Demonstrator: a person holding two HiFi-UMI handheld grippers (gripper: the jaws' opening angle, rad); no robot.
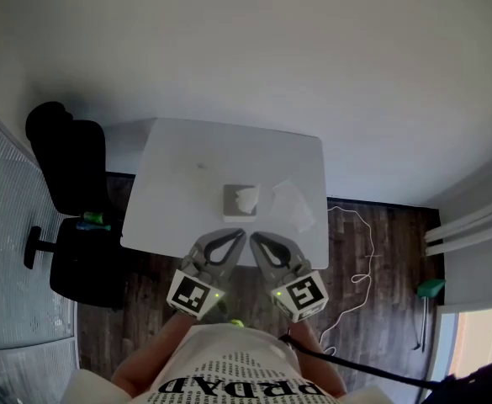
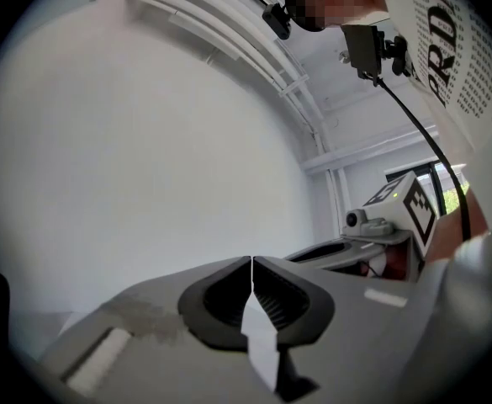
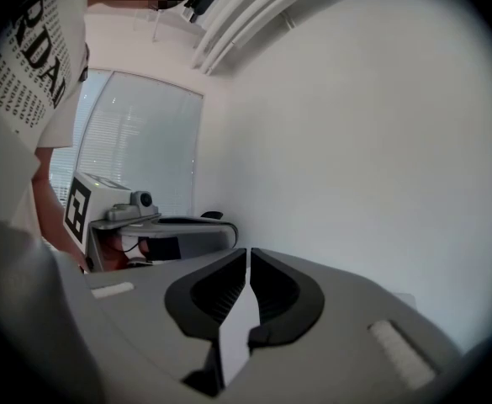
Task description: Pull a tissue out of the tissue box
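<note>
A small white tissue box [image 1: 240,201] stands near the front middle of the white table [image 1: 178,175], with a tuft of tissue sticking out of its top. A loose crumpled tissue [image 1: 294,203] lies on the table just right of it. My left gripper [image 1: 240,236] and right gripper [image 1: 255,237] hover side by side over the table's near edge, short of the box, tips almost touching. Both are shut with nothing between the jaws, as the left gripper view [image 2: 252,261] and the right gripper view [image 3: 248,251] show. Neither gripper view shows the box.
A black office chair [image 1: 69,200] stands close to the table's left side. A white cable [image 1: 357,263] trails over the dark wood floor on the right, near a green object [image 1: 431,289]. A white wall lies beyond the table.
</note>
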